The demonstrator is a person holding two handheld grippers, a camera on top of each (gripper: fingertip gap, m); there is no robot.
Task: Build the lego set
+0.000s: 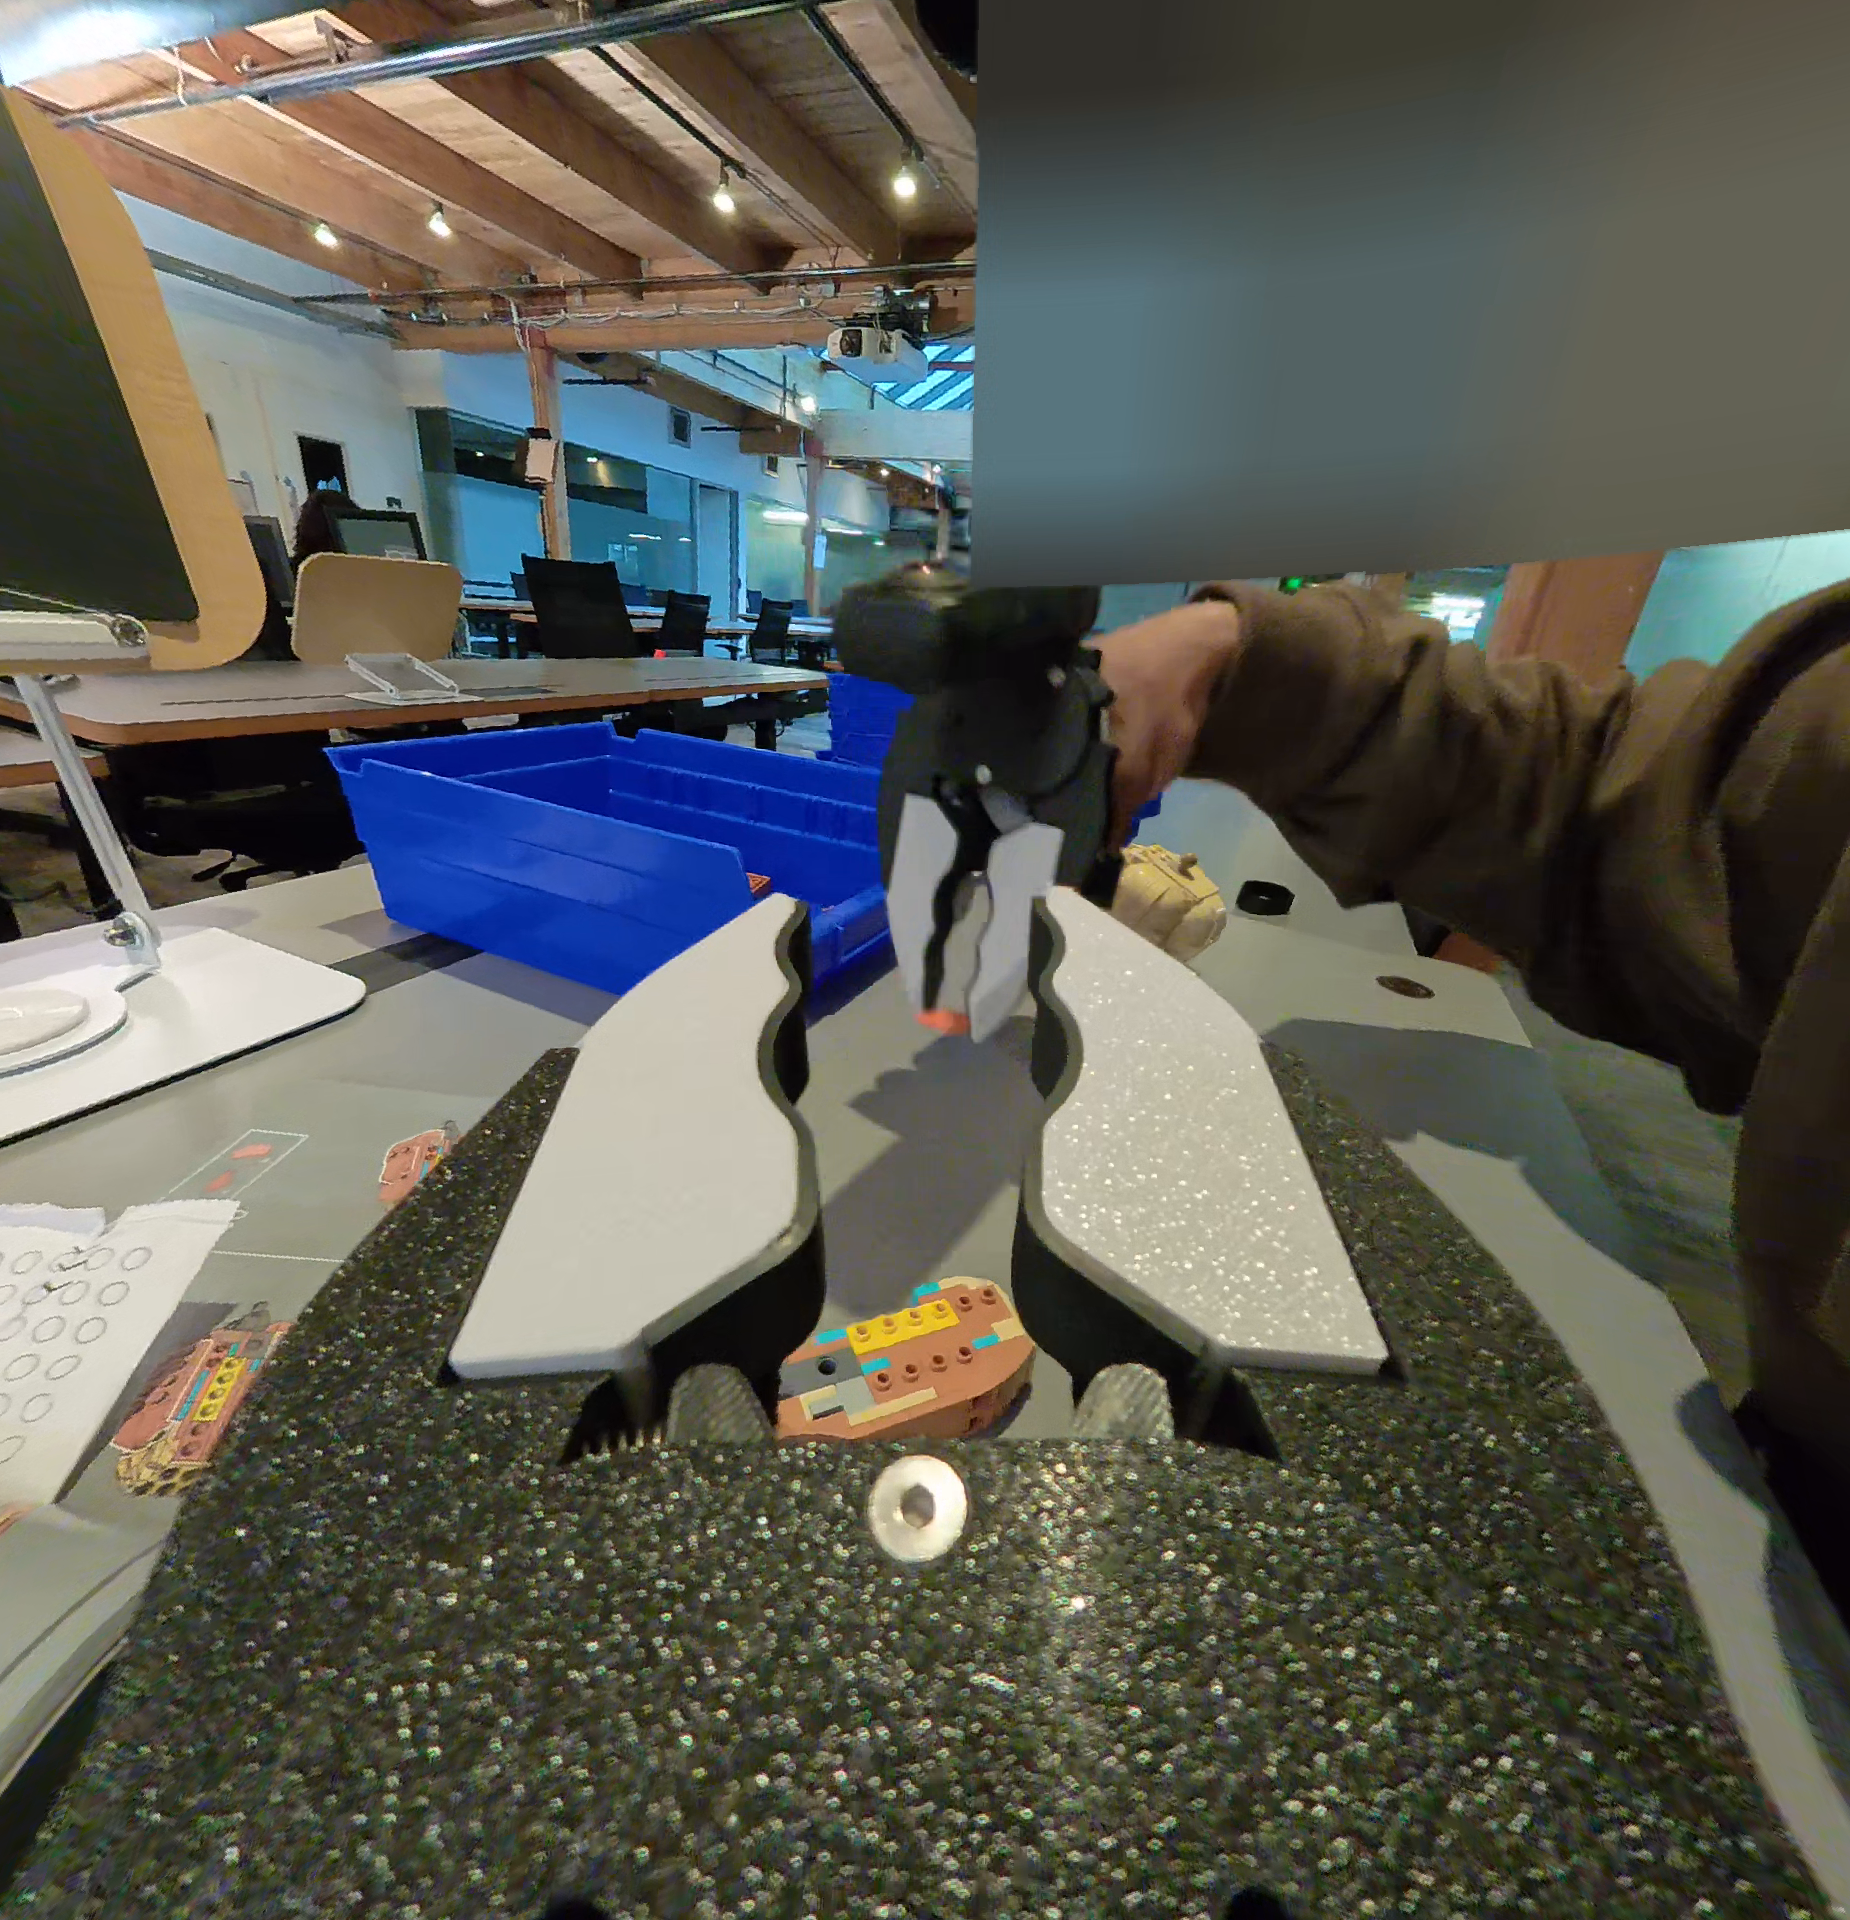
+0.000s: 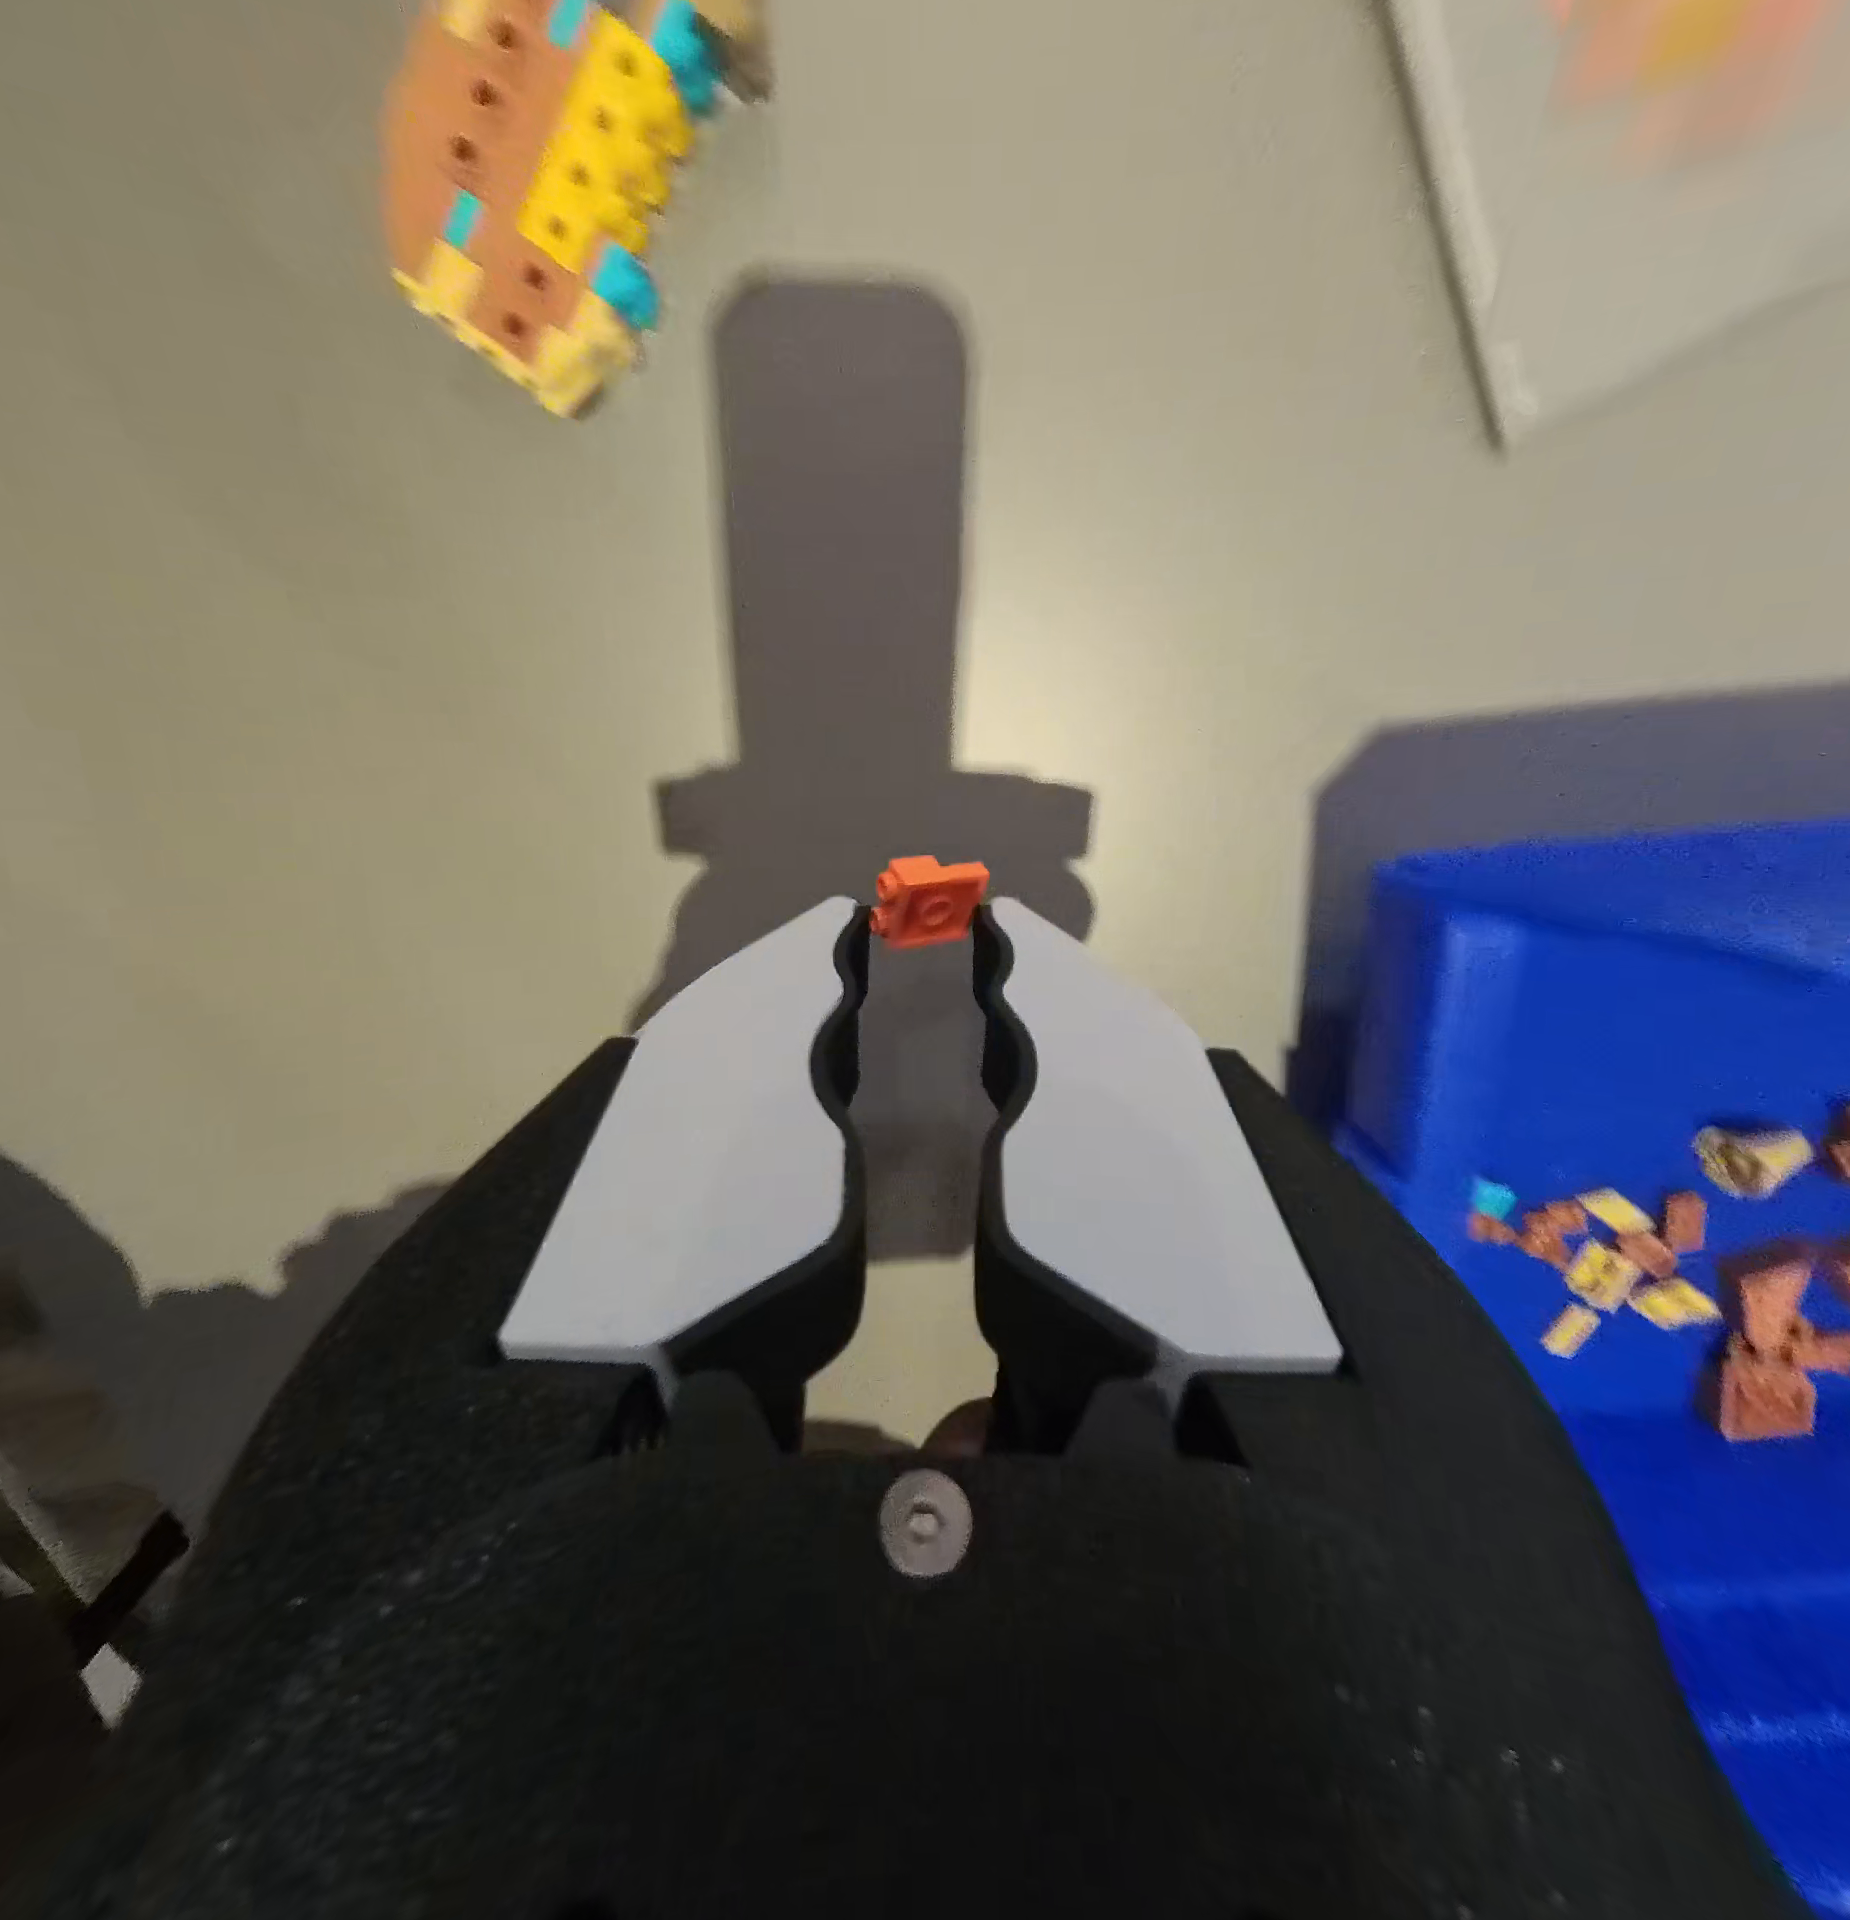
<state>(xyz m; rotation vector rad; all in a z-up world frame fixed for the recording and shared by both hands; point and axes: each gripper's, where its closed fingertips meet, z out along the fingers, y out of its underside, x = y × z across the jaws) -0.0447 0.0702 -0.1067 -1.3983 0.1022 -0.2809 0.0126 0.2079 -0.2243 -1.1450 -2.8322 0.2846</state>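
My right gripper is shut on a small orange lego piece at its fingertips, held above the grey table. It also shows in the left wrist view, pointing down with the orange piece at its tip. The partly built lego model, brown with yellow and teal bricks, lies on the table between the bases of my left fingers; it shows blurred at the top left of the right wrist view. My left gripper is open and empty above the table.
A blue bin stands behind; in the right wrist view the blue bin holds several loose brown and yellow pieces. An instruction booklet lies at the left. A tan lego build and a monitor stand are on the table. There is about 20 cm between the tips of the two grippers.
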